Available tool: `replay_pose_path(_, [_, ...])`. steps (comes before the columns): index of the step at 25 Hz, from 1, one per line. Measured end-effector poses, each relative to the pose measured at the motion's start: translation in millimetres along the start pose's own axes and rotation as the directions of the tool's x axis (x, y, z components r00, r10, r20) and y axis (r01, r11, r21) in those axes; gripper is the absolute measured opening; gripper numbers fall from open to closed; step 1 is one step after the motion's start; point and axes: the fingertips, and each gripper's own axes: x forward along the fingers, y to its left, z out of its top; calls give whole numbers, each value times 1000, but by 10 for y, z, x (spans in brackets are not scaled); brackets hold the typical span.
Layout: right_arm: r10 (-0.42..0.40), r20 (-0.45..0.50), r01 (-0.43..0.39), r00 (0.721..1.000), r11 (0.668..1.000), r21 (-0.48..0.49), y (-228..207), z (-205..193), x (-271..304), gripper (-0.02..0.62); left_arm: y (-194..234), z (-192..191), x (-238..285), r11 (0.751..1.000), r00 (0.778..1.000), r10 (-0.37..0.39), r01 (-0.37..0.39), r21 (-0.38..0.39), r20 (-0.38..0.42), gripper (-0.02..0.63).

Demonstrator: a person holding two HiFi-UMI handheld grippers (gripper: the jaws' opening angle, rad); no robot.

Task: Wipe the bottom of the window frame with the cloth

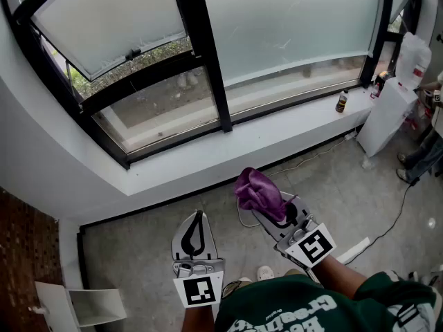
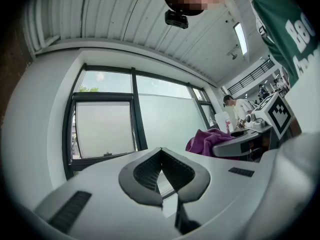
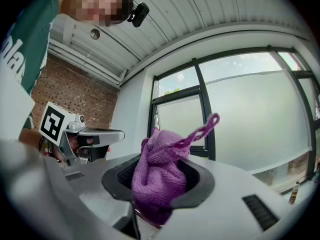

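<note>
A purple knitted cloth [image 1: 257, 191] is bunched between the jaws of my right gripper [image 1: 266, 206], which is shut on it; in the right gripper view the cloth [image 3: 160, 176] fills the jaw gap and a loop sticks up. My left gripper [image 1: 196, 228] is held beside it, shut and empty, its tips meeting [image 2: 160, 151]. Both hover over the floor, short of the white sill [image 1: 228, 151]. The black bottom rail of the window frame [image 1: 181, 140] runs along the sill's far side, below frosted glass.
A small dark bottle [image 1: 342, 101] stands on the sill at the right. A white cabinet [image 1: 385, 116] with a plastic jug stands by the right wall. A cable trails on the grey floor [image 1: 332, 185]. A white box [image 1: 83, 304] is at bottom left. Another person's legs show at far right.
</note>
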Motion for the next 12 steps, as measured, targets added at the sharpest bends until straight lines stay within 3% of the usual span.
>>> replay_pose_path(4, [0, -2, 0, 1000, 1000, 6, 20, 10, -12, 150, 2, 4, -39, 1000, 1000, -2, 2, 10, -8, 2])
replay_pose_path(8, [8, 7, -8, 1000, 998, 55, 32, 29, -8, 150, 47, 39, -64, 999, 1000, 4, -5, -36, -3, 2])
replay_pose_path(12, [11, 5, -11, 1000, 999, 34, 67, 26, -34, 150, 80, 48, -114, 998, 1000, 16, -15, -55, 1, 2])
